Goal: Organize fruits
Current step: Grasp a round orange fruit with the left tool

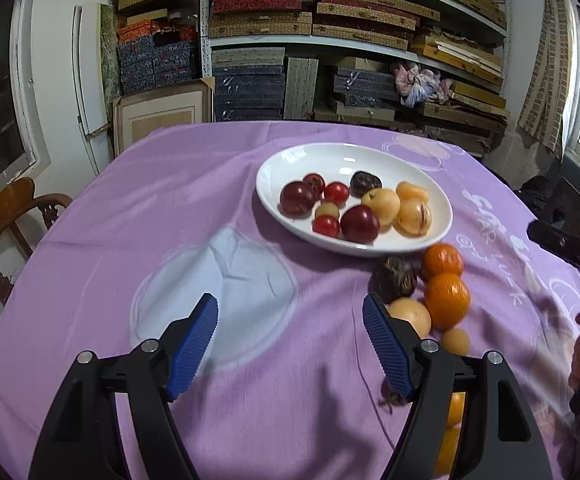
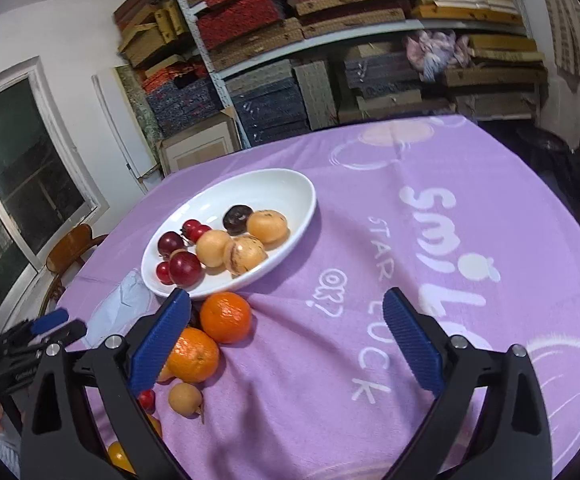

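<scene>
Holding: my left tool point(image 1: 290, 322) and right tool point(image 2: 288, 320) both gape, empty.
Fruit: round orange mandarins point(image 2: 226, 317) lie just outside white oval plate point(image 2: 290, 184), beside my right tool's left finger; right nearer.

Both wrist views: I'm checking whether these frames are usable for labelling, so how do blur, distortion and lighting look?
Left wrist view: strong fisheye bending of the shelves, window glare at right, oranges slightly soft. Right wrist view: same curvature, tilted horizon, white plate and fruit reasonably sharp, soft shadows on the purple tablecloth.
</scene>
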